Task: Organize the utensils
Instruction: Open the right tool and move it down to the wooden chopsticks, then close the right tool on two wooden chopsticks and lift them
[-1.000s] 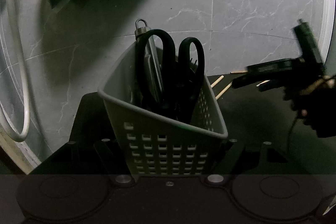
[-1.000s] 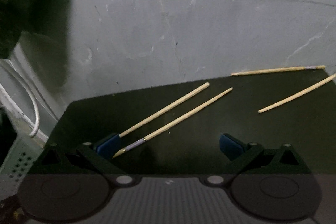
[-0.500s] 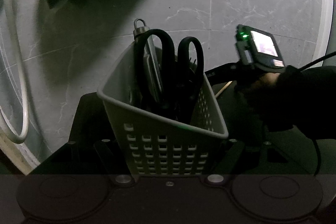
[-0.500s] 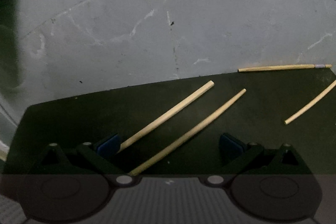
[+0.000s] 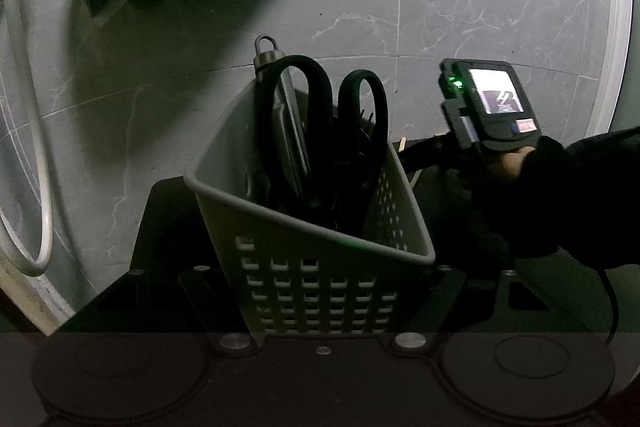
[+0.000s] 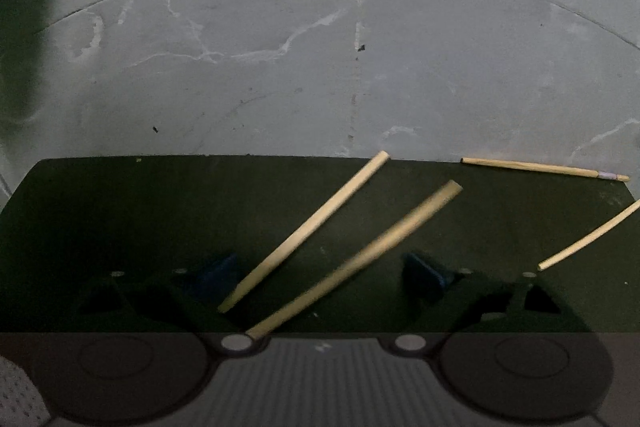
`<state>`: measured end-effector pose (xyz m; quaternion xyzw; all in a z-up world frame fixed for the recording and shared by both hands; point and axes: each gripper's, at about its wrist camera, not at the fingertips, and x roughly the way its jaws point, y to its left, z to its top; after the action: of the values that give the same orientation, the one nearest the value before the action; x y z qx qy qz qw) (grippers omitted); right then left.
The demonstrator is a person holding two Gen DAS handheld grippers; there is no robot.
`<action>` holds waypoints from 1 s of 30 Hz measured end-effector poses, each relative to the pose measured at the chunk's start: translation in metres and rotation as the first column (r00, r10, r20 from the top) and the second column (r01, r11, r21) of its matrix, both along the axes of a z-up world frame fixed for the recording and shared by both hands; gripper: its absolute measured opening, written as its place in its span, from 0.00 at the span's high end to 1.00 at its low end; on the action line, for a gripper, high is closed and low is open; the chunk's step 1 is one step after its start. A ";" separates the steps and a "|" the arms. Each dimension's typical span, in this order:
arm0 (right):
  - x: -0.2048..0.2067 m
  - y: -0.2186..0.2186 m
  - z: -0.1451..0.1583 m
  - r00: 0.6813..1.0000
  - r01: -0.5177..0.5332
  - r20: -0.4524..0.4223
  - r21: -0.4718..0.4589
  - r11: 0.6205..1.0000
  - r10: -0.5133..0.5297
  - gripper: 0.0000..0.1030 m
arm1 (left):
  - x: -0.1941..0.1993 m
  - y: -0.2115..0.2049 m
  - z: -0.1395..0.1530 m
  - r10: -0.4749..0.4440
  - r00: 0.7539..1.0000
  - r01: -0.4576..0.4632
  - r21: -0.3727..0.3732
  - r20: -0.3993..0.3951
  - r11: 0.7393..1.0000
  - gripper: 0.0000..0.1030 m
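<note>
The left tongs (image 5: 320,291) squeeze the gray basket (image 5: 312,267) with scissors (image 5: 320,131) inside. The right tongs (image 6: 320,275), just closing a little, are open around two chopsticks (image 6: 312,227) on the dark table (image 6: 120,211).

Both wrist cams close, angled down — share black mat (image 6: 160,211).

We are seeing scissors (image 5: 320,131) standing in a basket (image 5: 320,267) on a mat (image 6: 120,211), two chopsticks (image 6: 312,227) lying side by side right of it, two more (image 6: 544,169) lying farther right, floor (image 6: 320,67) lying behind.
</note>
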<state>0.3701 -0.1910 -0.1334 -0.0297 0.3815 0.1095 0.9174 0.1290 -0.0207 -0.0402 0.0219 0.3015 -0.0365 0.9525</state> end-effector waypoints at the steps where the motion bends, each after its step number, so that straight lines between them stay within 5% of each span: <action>1: -0.001 -0.002 -0.001 1.000 -0.002 -0.001 0.000 1.000 0.002 0.13 | 0.000 0.000 0.000 0.000 1.000 0.000 0.000 0.000 1.000 0.26; 12: -0.010 -0.024 0.001 0.999 -0.037 -0.002 0.005 0.999 0.037 0.24 | 0.001 -0.001 0.000 0.004 1.000 -0.004 -0.006 0.003 1.000 0.26; 25: -0.028 -0.041 0.006 0.996 -0.084 -0.005 0.001 0.996 0.084 0.83 | 0.000 0.000 -0.001 0.003 1.000 -0.003 -0.009 0.009 1.000 0.26; 30: -0.051 -0.048 0.010 0.991 -0.133 -0.028 0.001 0.991 0.133 0.86 | -0.001 0.001 -0.001 0.003 1.000 -0.003 -0.011 0.010 1.000 0.26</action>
<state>0.3188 -0.2394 -0.1234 -0.0541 0.3915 0.1704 0.9026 0.1280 -0.0198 -0.0415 0.0167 0.2964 -0.0367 0.9542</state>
